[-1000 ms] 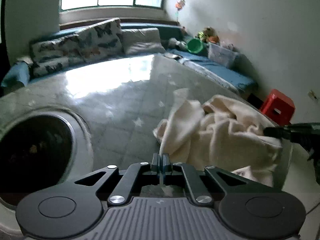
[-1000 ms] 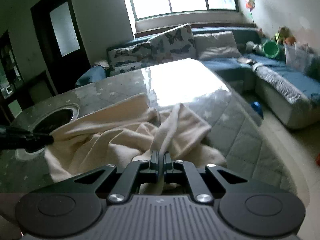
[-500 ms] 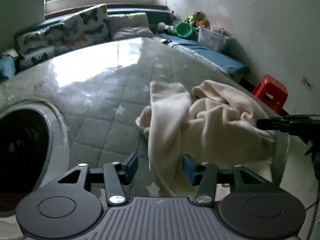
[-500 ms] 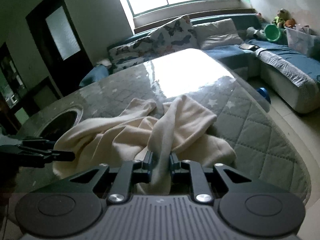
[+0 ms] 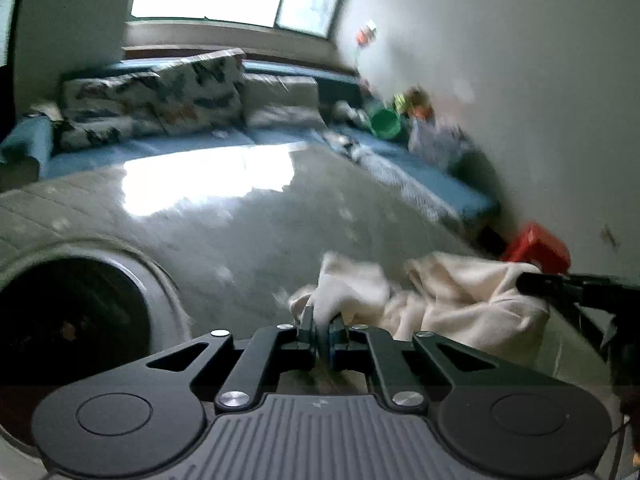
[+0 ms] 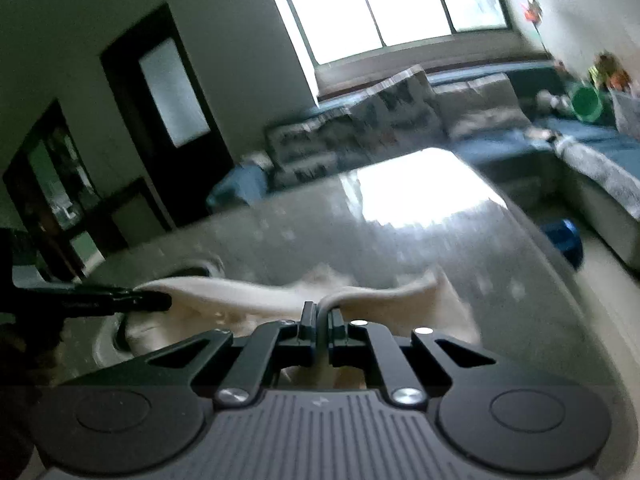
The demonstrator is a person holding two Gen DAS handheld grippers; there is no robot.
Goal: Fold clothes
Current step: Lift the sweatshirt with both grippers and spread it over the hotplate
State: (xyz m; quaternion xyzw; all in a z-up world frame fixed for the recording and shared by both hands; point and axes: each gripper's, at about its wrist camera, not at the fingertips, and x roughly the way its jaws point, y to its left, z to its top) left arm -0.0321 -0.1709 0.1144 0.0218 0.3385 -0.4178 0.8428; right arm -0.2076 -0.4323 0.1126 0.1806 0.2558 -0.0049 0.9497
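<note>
While both frames are pretty smeared, you can still make out the cream garment (image 5: 452, 300) bunched on the grey quilted table (image 5: 248, 232), down around 5 o'clock in the left wrist view. The left gripper (image 5: 321, 330) is pinched tight on a fold of it. The right gripper (image 6: 322, 326) is clamped on another edge, with cloth running out toward 9 o'clock, where the left one's tip bites it. A round dark hole (image 5: 60, 316) in the table sits at 8 o'clock.

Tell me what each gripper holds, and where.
Both pinch the cream garment: left gripper on a bunched fold, right gripper on an edge.
</note>
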